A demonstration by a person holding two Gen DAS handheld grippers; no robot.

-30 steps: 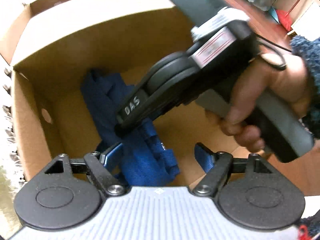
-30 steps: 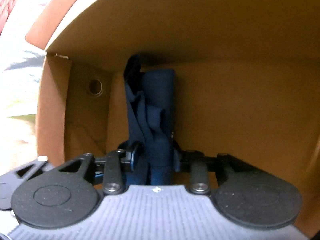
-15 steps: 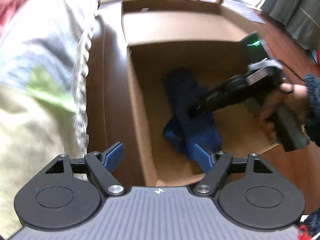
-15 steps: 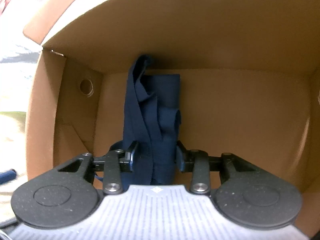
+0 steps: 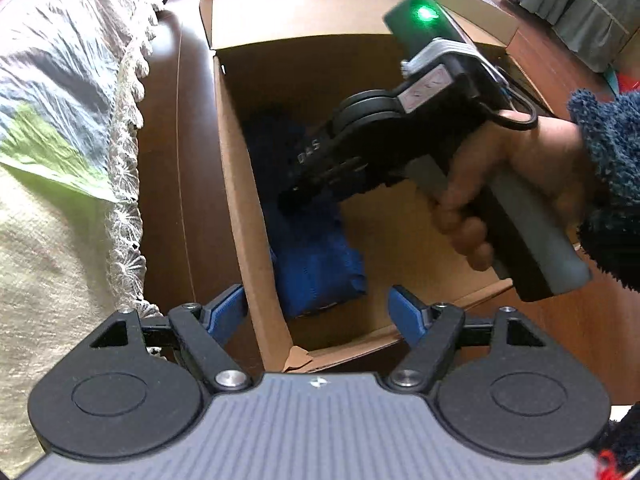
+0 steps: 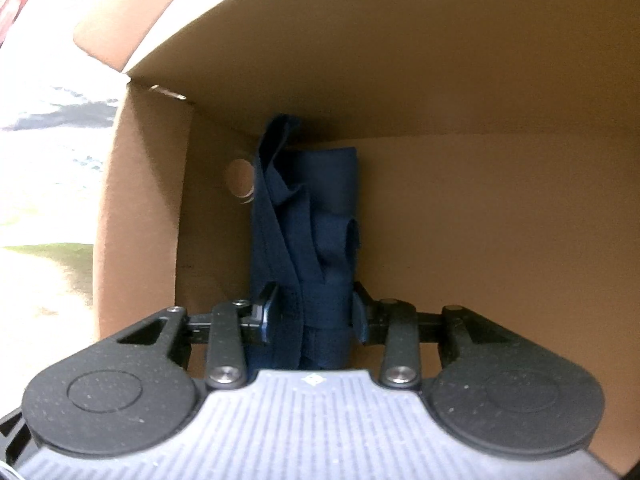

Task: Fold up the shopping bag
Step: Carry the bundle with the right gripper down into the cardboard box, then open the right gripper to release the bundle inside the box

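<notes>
Folded blue shopping bag inside the cardboard box, right gripper around it.

The cardboard box (image 5: pixel 240 184) stands open on a dark wooden surface (image 5: pixel 176 168), with a lace-edged cloth (image 5: pixel 120 128) beside its left wall. The shopping bag (image 6: pixel 308 232) lies on the box floor against that left wall. The right gripper (image 6: pixel 312 312), held by a hand (image 5: pixel 516 176), reaches into the box, its fingers pressed against the bag's near end. The left gripper (image 5: pixel 318 310) hovers above the box's near left corner, spread wide and holding nothing.

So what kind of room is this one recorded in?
Most likely a home living or dining room: a lace-edged cloth beside a dark wooden surface, curtains and chair legs at the back, and a cardboard box holding the blue bag.
</notes>
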